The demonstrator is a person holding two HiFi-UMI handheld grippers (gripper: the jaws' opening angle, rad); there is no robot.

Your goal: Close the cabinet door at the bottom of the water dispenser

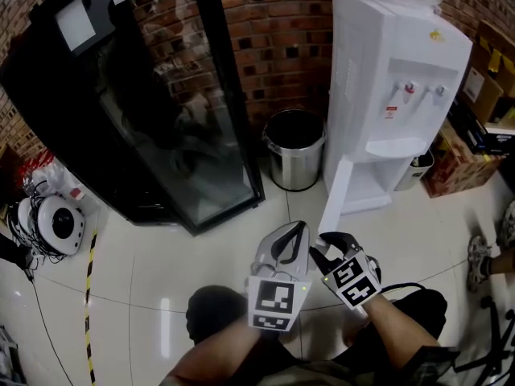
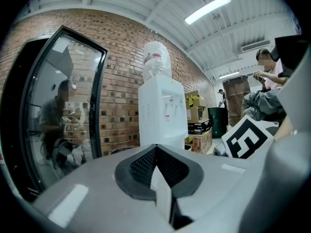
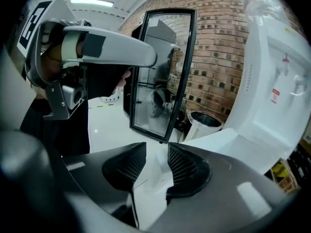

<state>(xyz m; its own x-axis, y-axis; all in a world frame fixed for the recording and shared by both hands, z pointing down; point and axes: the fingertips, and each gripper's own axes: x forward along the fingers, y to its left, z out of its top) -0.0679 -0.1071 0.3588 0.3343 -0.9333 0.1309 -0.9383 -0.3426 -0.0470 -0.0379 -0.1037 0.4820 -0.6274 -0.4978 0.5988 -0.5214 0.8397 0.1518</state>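
Right tongs [image 1: 328,244] gape around the open cabinet door [image 1: 335,191] edge, no squeeze — lined up to swing it shut, I'd guess — while left tongs [image 1: 296,230] sit closed, empty.

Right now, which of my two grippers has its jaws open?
The right gripper: its two jaws stand apart, with a clear gap between the pads. The left gripper differs, its jaws meeting at the tips with no gap.
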